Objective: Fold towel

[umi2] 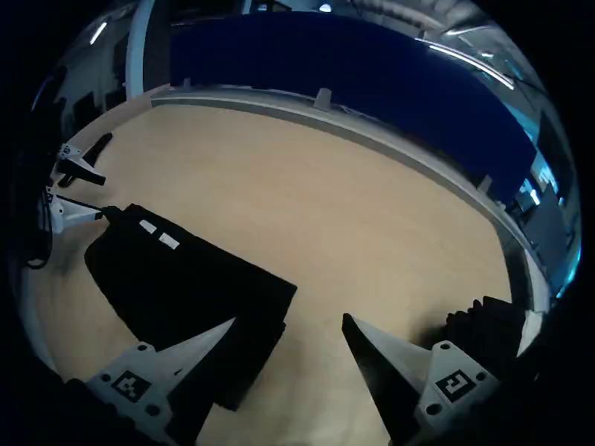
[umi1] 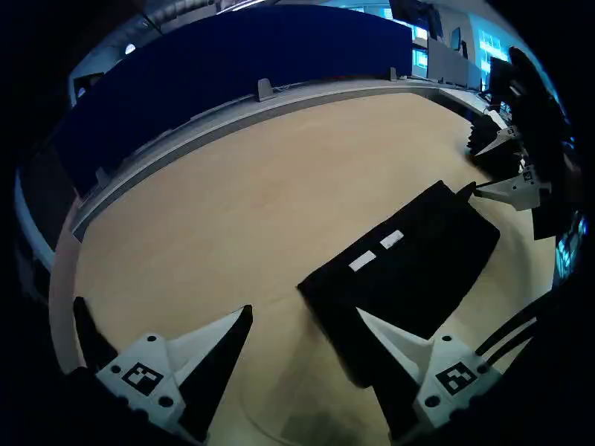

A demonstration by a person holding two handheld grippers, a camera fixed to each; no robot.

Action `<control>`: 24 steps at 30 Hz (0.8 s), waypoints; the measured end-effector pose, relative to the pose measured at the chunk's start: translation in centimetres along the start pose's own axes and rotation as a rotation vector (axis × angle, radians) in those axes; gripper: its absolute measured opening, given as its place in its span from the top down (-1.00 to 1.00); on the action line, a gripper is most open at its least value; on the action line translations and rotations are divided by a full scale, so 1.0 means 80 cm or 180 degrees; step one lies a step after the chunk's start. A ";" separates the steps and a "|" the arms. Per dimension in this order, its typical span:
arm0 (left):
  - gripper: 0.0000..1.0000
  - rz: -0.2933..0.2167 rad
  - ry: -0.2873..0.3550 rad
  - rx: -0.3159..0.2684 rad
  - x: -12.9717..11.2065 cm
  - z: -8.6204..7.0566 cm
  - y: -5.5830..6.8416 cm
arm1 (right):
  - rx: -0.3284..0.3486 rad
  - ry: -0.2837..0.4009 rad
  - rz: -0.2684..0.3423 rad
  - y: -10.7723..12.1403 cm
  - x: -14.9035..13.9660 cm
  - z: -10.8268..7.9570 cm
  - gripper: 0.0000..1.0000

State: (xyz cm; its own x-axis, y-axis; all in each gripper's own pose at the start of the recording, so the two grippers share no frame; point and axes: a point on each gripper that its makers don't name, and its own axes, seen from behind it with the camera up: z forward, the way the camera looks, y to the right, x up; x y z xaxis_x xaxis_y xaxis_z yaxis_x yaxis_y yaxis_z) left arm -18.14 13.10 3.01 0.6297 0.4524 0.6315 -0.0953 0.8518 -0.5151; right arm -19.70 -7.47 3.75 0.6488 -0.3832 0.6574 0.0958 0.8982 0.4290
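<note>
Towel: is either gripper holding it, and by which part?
Nothing is held. The towel lies on the table. The left gripper and right gripper are both open, each with one finger by a corner, not clamped.

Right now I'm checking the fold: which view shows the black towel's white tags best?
The left gripper view: the white tags sit near centre on the black towel, large and unobstructed. The right gripper view shows them smaller, toward its left side.
</note>
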 end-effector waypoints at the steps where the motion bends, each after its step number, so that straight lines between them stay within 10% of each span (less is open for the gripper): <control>1: -0.86 -0.0002 0.0002 0.0002 0.000 -0.001 -0.001 | -0.0001 0.0001 -0.0001 0.000 0.000 -0.001 -1.00; 24: -0.86 -0.0256 0.0053 0.0116 -0.018 -0.045 -0.012 | 0.0146 0.0064 -0.0079 -0.032 0.009 -0.016 -1.00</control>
State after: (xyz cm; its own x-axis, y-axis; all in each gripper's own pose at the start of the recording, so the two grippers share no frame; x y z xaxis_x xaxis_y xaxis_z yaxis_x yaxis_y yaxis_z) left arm -16.18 10.65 0.49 0.6491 0.3780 0.6602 -0.0717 0.8944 -0.4416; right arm -18.48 -9.76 2.31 0.6617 -0.4005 0.6338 0.0778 0.8775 0.4733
